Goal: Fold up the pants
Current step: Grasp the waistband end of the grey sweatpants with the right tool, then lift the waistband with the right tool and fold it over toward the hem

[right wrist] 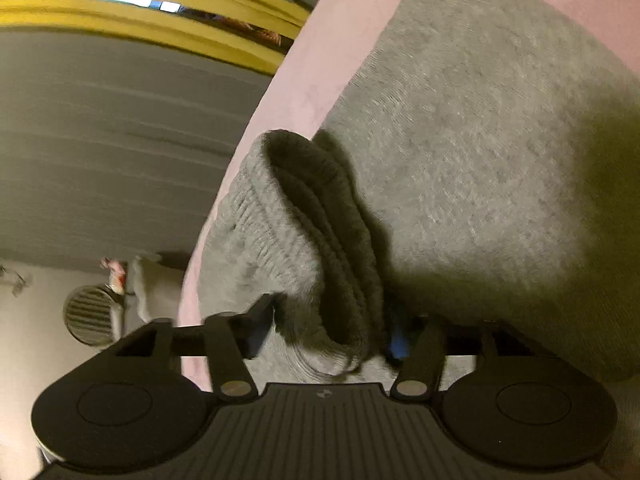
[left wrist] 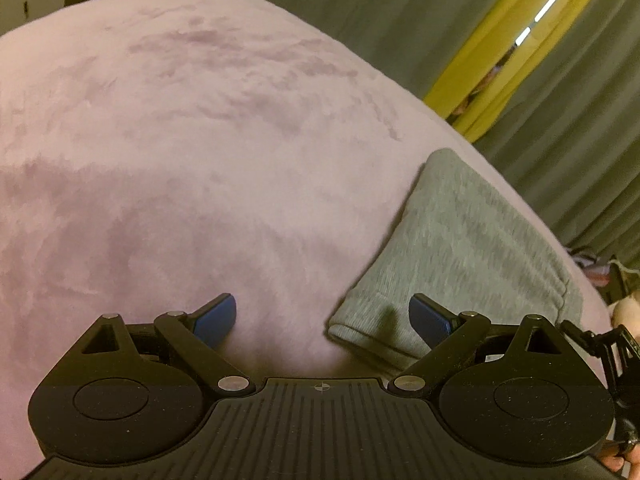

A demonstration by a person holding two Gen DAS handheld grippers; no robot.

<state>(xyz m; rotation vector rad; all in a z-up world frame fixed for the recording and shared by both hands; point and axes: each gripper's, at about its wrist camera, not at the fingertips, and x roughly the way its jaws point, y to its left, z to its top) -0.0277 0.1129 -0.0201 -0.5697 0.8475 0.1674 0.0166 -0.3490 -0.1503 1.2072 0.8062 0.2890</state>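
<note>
1. Lying on a pink plush blanket (left wrist: 168, 168), the grey sweatpants (left wrist: 464, 248) sit near its edge, with grey curtains (left wrist: 400, 12) and a yellow curtain (left wrist: 500, 40) behind.
2. From the left wrist view the garment looks already doubled into a compact slab with a cuff or hem end nearest the tool; how many folds it has had I cannot tell.
3. The left gripper (left wrist: 322, 320) hovers with its blue-padded fingers (left wrist: 216, 320) wide apart, one over bare blanket, the other above the hem corner, gripping nothing.
4. The right gripper (right wrist: 326, 332) has a bunched ribbed band (right wrist: 320, 240) of the sweatpants standing up between its fingers; they straddle the cloth, but whether the pads actually press on it is hidden by the fabric.
5. Judging by this, the fold is partway: both ends seem to be lined up for one more fold-over, and the final smoothing is not yet done.
</note>
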